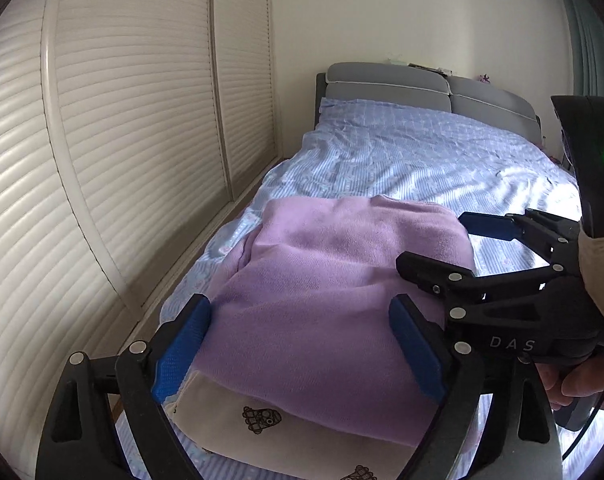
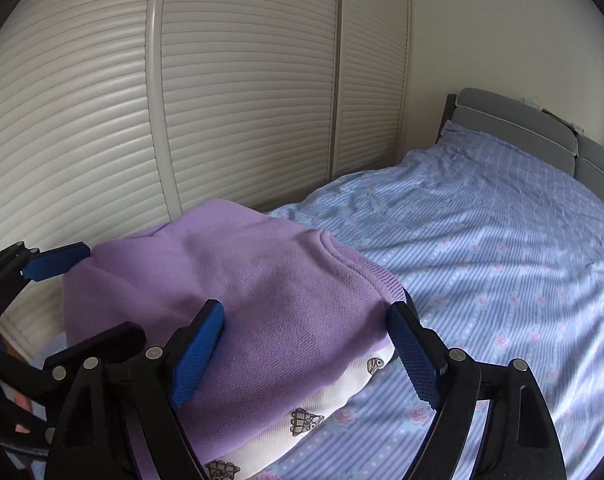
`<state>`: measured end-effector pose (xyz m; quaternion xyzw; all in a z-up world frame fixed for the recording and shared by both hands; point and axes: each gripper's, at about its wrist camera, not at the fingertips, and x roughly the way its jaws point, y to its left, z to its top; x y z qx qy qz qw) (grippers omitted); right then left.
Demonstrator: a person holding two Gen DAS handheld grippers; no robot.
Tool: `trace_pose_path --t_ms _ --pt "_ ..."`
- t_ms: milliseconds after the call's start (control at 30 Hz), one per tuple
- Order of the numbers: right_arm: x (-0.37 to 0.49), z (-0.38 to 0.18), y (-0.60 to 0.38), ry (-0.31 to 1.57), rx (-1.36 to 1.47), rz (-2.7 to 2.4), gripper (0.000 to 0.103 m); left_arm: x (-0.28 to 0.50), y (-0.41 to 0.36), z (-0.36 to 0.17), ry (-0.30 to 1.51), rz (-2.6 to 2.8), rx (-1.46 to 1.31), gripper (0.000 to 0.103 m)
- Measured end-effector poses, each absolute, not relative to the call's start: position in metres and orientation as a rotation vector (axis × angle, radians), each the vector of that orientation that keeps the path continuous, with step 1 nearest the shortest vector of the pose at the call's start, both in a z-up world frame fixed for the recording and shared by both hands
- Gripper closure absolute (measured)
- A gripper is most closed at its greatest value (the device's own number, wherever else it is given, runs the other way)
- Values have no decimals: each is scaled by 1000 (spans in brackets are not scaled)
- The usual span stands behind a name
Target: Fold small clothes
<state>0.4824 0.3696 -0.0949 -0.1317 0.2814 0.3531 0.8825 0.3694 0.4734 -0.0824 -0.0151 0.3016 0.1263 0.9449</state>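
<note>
Lilac knit fills the space ahead of my fingers: the purple sweater (image 1: pixel 326 280) lies folded on the bed (image 1: pixel 402 160), stacked on top of a white printed garment (image 1: pixel 269 428) whose edge shows beneath it, nearest to me. My left gripper (image 1: pixel 297 352) stands wide, its blue pads (image 1: pixel 181 356) spread to either side of the sweater's near edge; the cloth lies between them, and I see no pad pinching it. My right gripper (image 2: pixel 306 356) is spread as wide, one pad over the purple knit and the other by the ribbed corner of the sweater, where it seems to brush the hem, though I cannot tell whether it truly touches. Neither pair holds anything. From the left camera my right gripper shows off to the right side, over the sweater's far right part, with my hand (image 1: pixel 582 384) on its grip. Beyond the fingertips the blue flowered sheet runs up to a grey headboard (image 1: pixel 422 84), and to the left of the stack stand pale louvred doors (image 2: pixel 241 100).
</note>
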Motion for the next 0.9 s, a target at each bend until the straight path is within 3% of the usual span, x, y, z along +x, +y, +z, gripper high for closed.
trace_pose_path --t_ms 367,800,900 --pt "449 -49 297 507 -127 562 19 339 402 -20 526 281 40 13" --pt "297 15 9 449 -72 207 18 253 180 22 511 108 95 12" --pt "250 20 -56 473 -64 145 17 224 136 20 521 66 88 6"
